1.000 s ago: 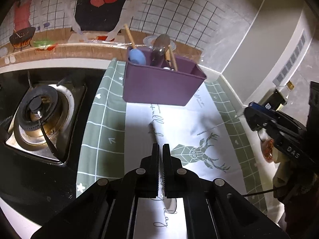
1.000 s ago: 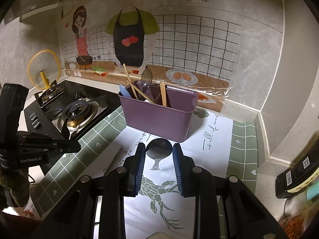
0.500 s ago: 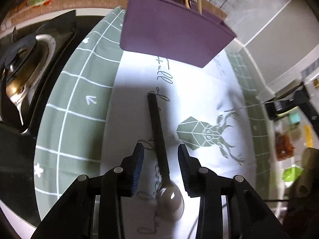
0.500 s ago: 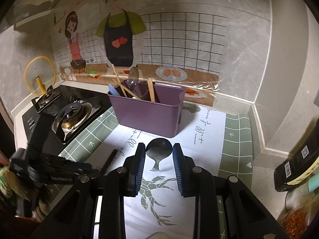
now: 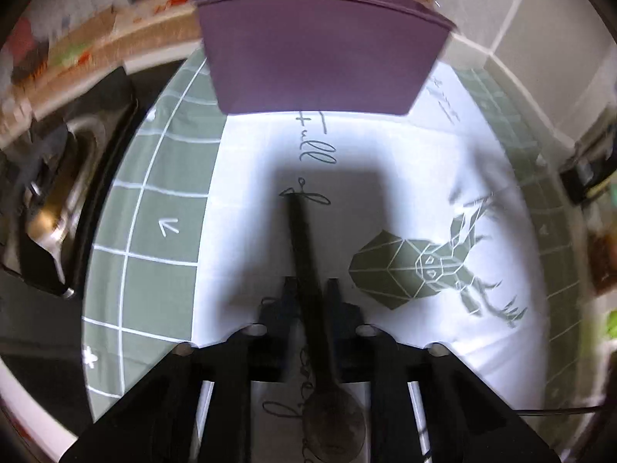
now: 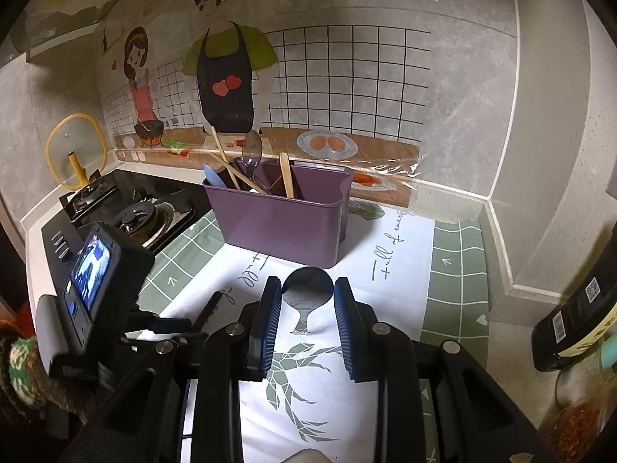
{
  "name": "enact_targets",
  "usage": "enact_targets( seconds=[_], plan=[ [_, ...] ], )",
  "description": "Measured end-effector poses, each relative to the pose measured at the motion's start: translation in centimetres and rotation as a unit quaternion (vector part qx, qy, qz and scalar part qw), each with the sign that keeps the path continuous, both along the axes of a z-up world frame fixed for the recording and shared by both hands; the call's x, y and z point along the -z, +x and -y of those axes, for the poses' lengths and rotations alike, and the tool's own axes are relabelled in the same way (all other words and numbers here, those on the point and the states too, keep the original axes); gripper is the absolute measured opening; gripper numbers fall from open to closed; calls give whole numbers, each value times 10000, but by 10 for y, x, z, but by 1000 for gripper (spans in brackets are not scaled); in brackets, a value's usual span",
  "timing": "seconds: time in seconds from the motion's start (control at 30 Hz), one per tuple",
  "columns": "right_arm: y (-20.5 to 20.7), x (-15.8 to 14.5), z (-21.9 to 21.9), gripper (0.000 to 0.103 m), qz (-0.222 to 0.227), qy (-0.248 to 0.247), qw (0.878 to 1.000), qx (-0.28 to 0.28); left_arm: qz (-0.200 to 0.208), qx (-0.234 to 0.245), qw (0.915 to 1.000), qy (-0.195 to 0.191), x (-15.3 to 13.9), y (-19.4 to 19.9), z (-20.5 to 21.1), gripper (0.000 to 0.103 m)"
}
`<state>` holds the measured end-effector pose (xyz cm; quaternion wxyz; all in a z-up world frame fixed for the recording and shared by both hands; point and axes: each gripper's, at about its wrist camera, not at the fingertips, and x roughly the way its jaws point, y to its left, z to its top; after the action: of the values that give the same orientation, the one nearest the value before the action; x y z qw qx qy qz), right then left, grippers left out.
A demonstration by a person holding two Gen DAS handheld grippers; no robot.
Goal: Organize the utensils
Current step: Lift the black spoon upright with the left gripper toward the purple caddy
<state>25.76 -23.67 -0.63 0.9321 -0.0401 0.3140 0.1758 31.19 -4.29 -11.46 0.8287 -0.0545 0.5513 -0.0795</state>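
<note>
A dark-handled spoon [image 5: 304,239] lies on the printed mat [image 5: 162,270], its bowl nearest the camera. My left gripper [image 5: 311,293] points steeply down over it. Its jaws are closing and both pads meet the handle. In the right wrist view the same spoon's handle [image 6: 210,305] shows beside the left tool. My right gripper [image 6: 307,305] is shut on a metal spoon [image 6: 307,285], whose bowl sits between the fingertips above the mat. The purple utensil bin [image 6: 281,223] [image 5: 320,54] stands behind, holding wooden utensils, a blue spatula and a clear spoon.
A gas hob [image 6: 142,220] borders the mat on the left, with a glass lid [image 6: 75,150] leaning behind it. Bottles and jars [image 6: 570,332] crowd the right edge. The wall runs just behind the bin. A knitted sleeve [image 6: 19,370] holds the left tool.
My left gripper dropped toward the mat and tilted down, opened over the dark spoon, then narrowed around its handle. The right gripper and its spoon stayed almost still.
</note>
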Motion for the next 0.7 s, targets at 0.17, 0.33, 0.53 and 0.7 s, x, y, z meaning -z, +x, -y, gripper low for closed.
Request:
enact_targets(
  seconds=[0.17, 0.33, 0.53, 0.7],
  plan=[
    [-3, -9, -2, 26, -32, 189, 9998, -76, 270, -115, 9971, -701, -14, -15, -32, 12],
    [-4, -13, -5, 26, -73, 205, 9998, -29, 1009, -144, 9895, -1023, -50, -34, -54, 12],
    [-3, -39, -4, 26, 205, 576, 9981, 70, 2202, -219, 9647, -1429, -132, -20, -72, 12],
    [10, -123, -11, 26, 1053, 540, 9930, -8, 3765, -365, 9120, -1586, -232, 26, -69, 12]
  ],
)
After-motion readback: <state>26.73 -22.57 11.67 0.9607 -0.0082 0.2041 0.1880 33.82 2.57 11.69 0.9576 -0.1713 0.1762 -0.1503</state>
